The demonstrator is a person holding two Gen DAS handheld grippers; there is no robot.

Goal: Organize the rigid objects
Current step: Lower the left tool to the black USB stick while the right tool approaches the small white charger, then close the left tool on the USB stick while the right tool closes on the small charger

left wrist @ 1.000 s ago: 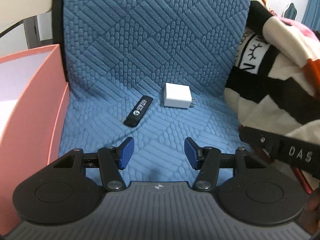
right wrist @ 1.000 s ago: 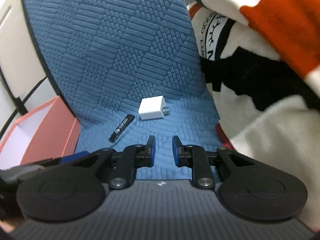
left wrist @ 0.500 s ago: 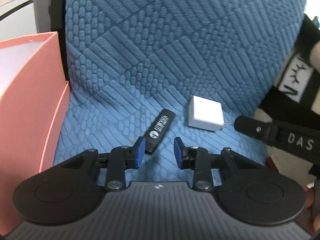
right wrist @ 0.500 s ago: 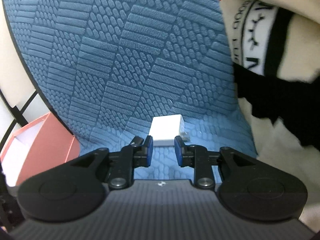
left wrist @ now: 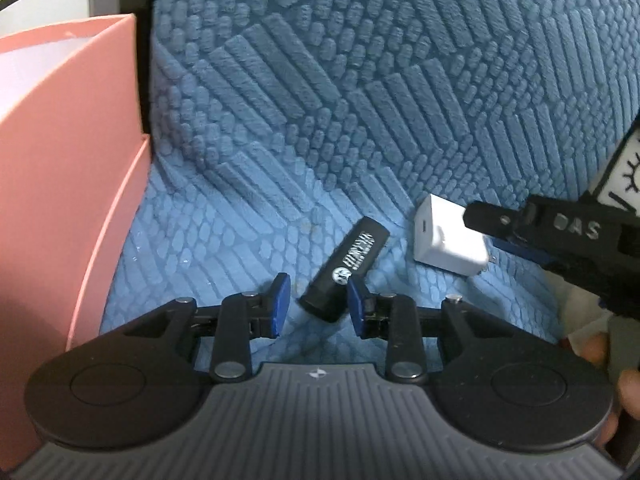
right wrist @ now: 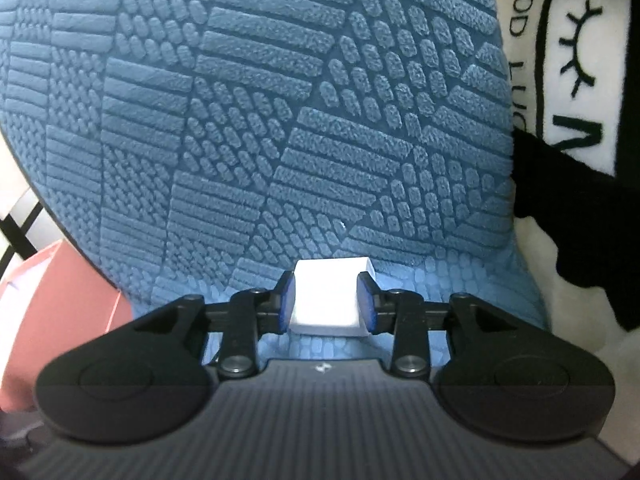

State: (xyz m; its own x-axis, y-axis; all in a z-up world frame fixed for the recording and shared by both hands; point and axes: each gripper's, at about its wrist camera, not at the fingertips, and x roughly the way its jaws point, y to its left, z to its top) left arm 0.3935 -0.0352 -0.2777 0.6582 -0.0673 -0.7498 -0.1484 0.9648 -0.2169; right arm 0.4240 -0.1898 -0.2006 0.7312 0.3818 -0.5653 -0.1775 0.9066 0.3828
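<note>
Nothing is sorted yet as far as I can see: the pink box (left wrist: 60, 184) on the left shows no items in the part in view, and both objects sit on the blue textured cushion (left wrist: 360, 100). Your right gripper (right wrist: 327, 304) has its pads against both sides of the white charger (right wrist: 326, 300), looks pinched, not lifted. Your left gripper (left wrist: 318, 304) is spread around the near end of the black USB stick (left wrist: 346, 262), right pad touching or nearly so, left pad apart. Charger: small white cube, prongs on the right. Stick: slim, black, white print, lying diagonally.
</note>
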